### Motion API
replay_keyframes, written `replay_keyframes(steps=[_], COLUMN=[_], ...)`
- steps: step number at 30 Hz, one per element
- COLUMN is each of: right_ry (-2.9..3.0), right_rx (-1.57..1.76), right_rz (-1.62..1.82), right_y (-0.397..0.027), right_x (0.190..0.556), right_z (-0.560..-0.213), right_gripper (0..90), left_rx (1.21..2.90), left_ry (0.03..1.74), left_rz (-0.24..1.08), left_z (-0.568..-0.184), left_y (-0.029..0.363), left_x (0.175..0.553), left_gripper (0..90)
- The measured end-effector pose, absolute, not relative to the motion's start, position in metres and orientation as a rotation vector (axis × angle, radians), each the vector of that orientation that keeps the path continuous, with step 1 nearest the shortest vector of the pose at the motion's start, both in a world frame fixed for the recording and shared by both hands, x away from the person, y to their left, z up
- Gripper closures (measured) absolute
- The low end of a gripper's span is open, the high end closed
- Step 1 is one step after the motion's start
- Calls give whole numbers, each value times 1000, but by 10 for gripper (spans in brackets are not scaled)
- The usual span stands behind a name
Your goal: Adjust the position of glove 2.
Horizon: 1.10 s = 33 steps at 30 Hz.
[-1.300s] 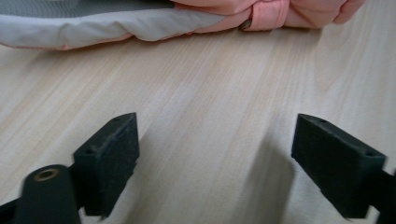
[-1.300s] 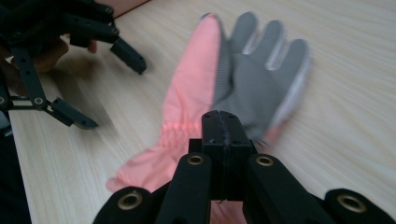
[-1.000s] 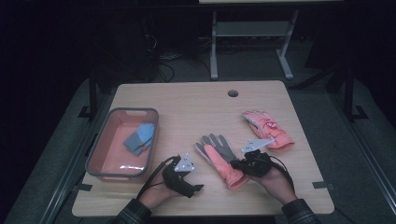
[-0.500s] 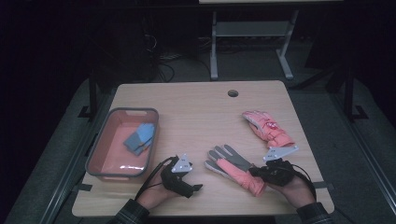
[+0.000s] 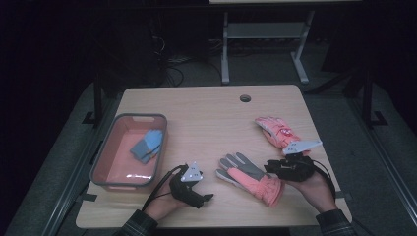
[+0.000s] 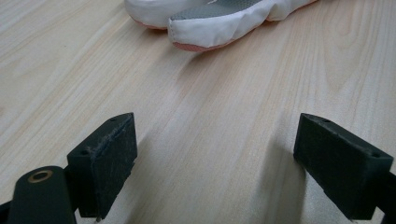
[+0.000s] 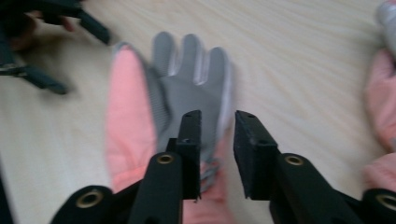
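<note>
The pink-and-grey glove [image 5: 251,176] lies palm-up on the table [image 5: 206,118] at about five o'clock from its centre. At the glove's three o'clock, the right gripper [image 5: 273,167] has just been parting its jaws; a narrow gap shows above the cuff, pads off the fabric. At the glove's nine o'clock, the left gripper [image 5: 209,197] rests with jaws wide apart, nothing between them.

Left hand [image 5: 167,196]: resting low at the table's near edge, sleeve entering from below | left gripper [image 5: 206,197]: lying level, pointing right, jaws standing wide apart | right hand [image 5: 314,189]: reaching in from the near right corner | right gripper [image 5: 271,167]: pointing left, jaws having just been opening, a narrow gap showing between them.
</note>
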State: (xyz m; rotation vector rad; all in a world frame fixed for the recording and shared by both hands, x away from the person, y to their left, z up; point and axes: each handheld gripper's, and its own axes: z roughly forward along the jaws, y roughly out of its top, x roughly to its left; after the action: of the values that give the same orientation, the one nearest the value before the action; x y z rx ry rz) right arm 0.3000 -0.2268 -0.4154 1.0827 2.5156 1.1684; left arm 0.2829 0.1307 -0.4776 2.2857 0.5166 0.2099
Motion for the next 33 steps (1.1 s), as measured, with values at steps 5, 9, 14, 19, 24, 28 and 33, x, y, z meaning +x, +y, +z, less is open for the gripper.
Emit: replay_keyframes(steps=[5,9,14,19,24,28,33], right_ry=[2492,2471,2457,2448,2438,2425,2440], right_rx=[1115,1143,1183,1215,1248,1279,1311], right_rz=[1143,1120,1073,1019,951,902,868], right_y=[-233,-242,-252,-261,-269,-276,-281], right_x=[318,337,360,381,400,414,428], right_z=[-412,-407,-406,-412,-415,-416,-422], right_gripper=[667,653,651,640,619,592,551], left_rx=[2287,2290,2291,2291,2291,2290,2291], left_ry=[511,513,513,513,512,513,513], left_rz=[214,207,207,208,208,207,208], left_z=[-478,-477,-477,-477,-477,-477,-477], left_y=[131,131,131,131,131,131,131], left_x=[283,283,283,283,283,283,283], left_gripper=[126,126,127,127,127,127,127])
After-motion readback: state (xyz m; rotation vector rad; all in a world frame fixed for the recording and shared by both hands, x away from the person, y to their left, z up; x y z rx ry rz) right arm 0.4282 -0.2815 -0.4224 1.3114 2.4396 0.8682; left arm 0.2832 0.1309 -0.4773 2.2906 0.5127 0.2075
